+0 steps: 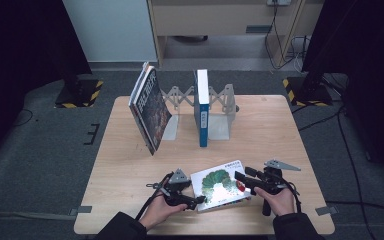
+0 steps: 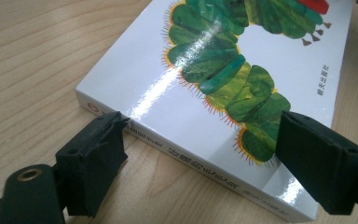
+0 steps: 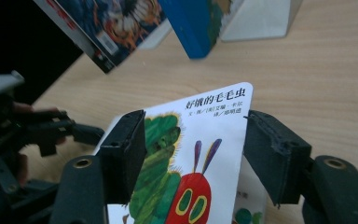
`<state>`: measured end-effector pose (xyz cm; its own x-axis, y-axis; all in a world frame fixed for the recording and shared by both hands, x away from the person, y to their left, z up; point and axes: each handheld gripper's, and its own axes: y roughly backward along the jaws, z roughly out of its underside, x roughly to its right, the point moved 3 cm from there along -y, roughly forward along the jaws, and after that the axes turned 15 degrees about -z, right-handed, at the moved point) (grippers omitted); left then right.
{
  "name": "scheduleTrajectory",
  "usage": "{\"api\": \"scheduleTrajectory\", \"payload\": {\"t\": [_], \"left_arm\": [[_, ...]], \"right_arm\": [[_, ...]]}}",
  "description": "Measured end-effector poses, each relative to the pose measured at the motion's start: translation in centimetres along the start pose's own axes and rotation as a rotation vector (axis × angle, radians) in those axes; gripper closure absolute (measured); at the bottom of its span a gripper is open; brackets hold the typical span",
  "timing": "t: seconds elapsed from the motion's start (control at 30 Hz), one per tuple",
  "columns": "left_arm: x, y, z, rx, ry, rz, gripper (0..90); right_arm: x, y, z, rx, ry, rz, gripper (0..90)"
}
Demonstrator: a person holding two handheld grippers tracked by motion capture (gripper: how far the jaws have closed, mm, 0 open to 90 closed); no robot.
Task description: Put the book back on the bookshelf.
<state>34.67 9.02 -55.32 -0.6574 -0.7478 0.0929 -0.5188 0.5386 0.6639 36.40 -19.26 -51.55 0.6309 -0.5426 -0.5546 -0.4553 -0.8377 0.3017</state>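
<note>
A white picture book (image 1: 219,184) with a green caterpillar on its cover lies near the table's front edge, between my two grippers. My left gripper (image 1: 198,201) stands open at the book's left end. In the left gripper view, my left gripper (image 2: 200,116) straddles the spine corner of the book (image 2: 214,65), one jaw by the spine and the other over the cover. My right gripper (image 1: 243,181) is open at the book's right end. In the right gripper view, my right gripper (image 3: 196,114) has one jaw over the cover of the book (image 3: 223,140) and the other beside its right edge.
At the back of the wooden table (image 1: 130,165) stands a metal expanding bookend rack (image 1: 221,112). A dark book (image 1: 150,107) leans on its left end and a blue book (image 1: 202,107) stands upright inside it. A person's hands hold both grippers at the front edge.
</note>
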Motion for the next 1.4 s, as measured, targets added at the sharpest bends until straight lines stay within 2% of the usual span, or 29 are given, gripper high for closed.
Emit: {"api": "scheduleTrajectory", "payload": {"t": [0.1, 0.17, 0.33, 0.4, 0.6, 0.83, 0.93, 1.17, 1.4], "left_arm": [[0.0, 0.0, 0.0, 0.002, 0.013, 0.008, 12.0], [0.0, -0.1, 0.0, 0.005, 0.004, 0.005, 11.7], [0.0, -0.1, 0.0, 0.006, -0.004, -0.002, 10.4], [-0.1, -0.1, 0.0, 0.007, 0.005, 0.001, 10.2], [-0.1, -0.1, 0.0, 0.008, 0.005, 0.002, 9.8], [-0.1, -0.2, 0.0, 0.009, 0.005, 0.004, 9.1], [-0.1, -0.2, 0.0, 0.009, 0.006, 0.002, 8.8], [-0.1, -0.3, -0.1, 0.005, 0.016, -0.016, 4.0], [-0.3, -0.2, -0.1, 0.001, 0.033, -0.008, 6.0]], "right_arm": [[-0.3, 0.1, -0.3, 0.049, -0.016, -0.030, 41.0], [-0.4, 0.0, -0.3, 0.051, -0.019, -0.026, 40.4], [-0.3, -0.3, 0.4, 0.006, -0.040, -0.012, 38.6], [-0.4, -0.3, 0.6, -0.018, -0.056, -0.037, 41.5], [-0.6, -1.0, 1.0, -0.084, -0.036, -0.046, 42.6], [0.3, -1.6, 0.9, -0.148, -0.035, -0.057, 53.5], [0.3, -1.8, 0.9, -0.156, -0.035, -0.065, 54.1], [0.2, -1.6, 0.5, -0.130, -0.050, -0.104, 64.2], [-0.1, -1.3, 0.1, -0.091, -0.045, -0.134, 72.1]]}}
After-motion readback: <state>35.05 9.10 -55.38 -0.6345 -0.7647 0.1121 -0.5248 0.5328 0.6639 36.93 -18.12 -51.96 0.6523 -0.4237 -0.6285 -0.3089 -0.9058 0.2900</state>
